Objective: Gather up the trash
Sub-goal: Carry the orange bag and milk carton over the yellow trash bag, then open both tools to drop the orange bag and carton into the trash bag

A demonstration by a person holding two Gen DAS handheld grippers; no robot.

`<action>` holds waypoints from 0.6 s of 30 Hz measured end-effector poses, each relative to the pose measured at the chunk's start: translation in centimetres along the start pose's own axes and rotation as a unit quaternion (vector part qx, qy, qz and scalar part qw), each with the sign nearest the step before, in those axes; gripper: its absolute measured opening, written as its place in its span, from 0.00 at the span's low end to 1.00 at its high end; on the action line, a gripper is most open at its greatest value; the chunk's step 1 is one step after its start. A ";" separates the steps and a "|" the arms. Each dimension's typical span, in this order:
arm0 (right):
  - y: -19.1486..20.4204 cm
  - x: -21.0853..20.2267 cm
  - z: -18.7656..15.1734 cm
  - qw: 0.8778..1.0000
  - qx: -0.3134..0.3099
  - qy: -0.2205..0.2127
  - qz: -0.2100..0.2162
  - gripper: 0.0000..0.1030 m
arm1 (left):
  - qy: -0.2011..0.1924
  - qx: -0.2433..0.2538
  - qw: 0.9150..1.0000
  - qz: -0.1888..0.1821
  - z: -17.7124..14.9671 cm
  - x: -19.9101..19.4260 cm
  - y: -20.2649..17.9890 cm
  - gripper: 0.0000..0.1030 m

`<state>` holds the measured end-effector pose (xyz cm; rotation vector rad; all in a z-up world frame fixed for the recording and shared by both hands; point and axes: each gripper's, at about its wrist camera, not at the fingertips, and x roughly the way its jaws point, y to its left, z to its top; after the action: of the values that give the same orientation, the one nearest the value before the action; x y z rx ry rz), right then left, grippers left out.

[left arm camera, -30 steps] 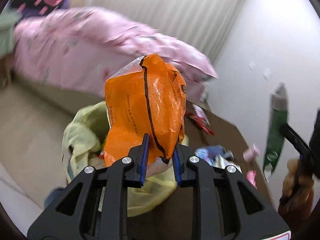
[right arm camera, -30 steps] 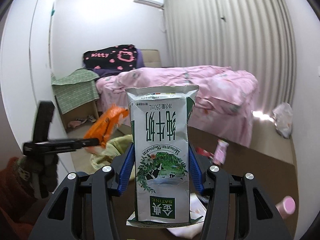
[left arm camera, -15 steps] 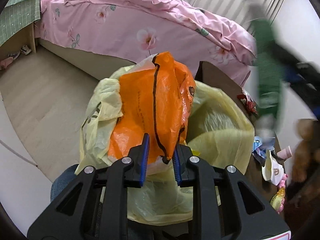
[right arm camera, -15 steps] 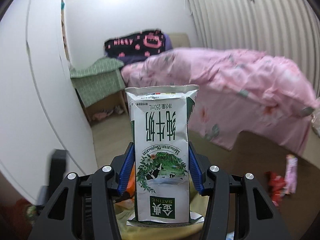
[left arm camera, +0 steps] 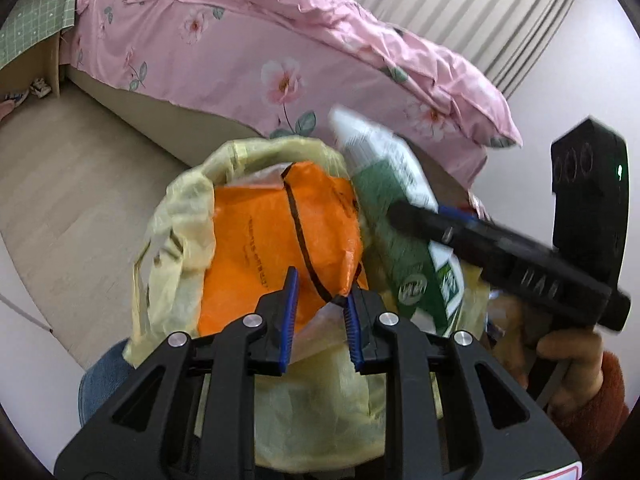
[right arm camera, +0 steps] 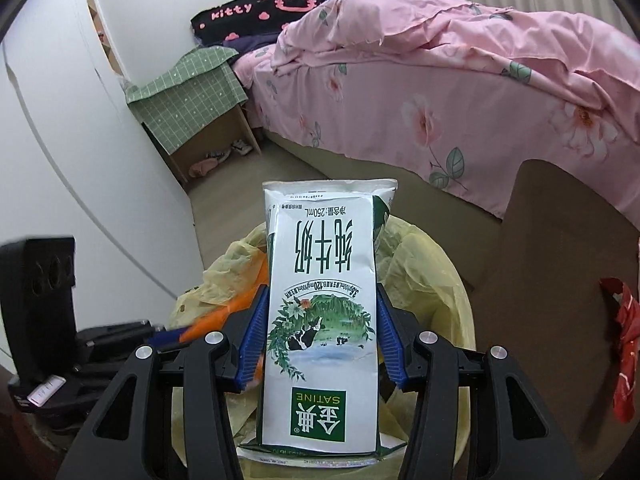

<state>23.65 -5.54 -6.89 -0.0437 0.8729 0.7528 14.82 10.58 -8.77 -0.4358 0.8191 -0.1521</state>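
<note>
My left gripper [left arm camera: 320, 304] is nearly closed, its blue pads pinching the near edge of an orange plastic bag [left arm camera: 276, 240]. The orange bag sits in the mouth of the yellow trash bag [left arm camera: 180, 216], on its left side. My right gripper [right arm camera: 320, 332] stands moderately wide, both pads pressed against the sides of a flattened green-and-white milk carton [right arm camera: 322, 300]. The carton hangs over the yellow trash bag's opening, just right of the orange bag. A pink floral bed [right arm camera: 460, 92] lies beyond.

pink floral bed [right arm camera: 460, 92] | green checked cloth [right arm camera: 192, 96] on shelf | black Kitty blanket [right arm camera: 260, 8]
</note>
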 end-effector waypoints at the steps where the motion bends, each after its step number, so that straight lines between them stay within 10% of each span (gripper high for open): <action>1: -0.1 0.1 0.1 1.000 0.001 0.002 0.000 0.46 | -0.006 -0.006 1.000 0.002 0.3 0.1 0.2 0.20; 6: -0.9 1.1 1.1 0.999 0.031 0.005 0.012 0.46 | -0.021 -0.039 0.999 -0.009 1.0 -0.4 1.1 0.21; 13: -0.9 -1.1 0.7 0.998 0.050 -0.014 0.033 0.56 | -0.063 -0.088 0.994 -0.029 1.7 -2.8 1.9 0.55; 18: -1.6 -4.8 -0.1 0.997 0.054 -0.047 0.007 0.56 | -0.103 -0.060 0.993 -0.005 2.1 -4.7 0.3 0.62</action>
<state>22.63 -9.52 -4.01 0.0929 0.8233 0.7136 13.18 12.92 -4.45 -0.5584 0.6259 -0.0659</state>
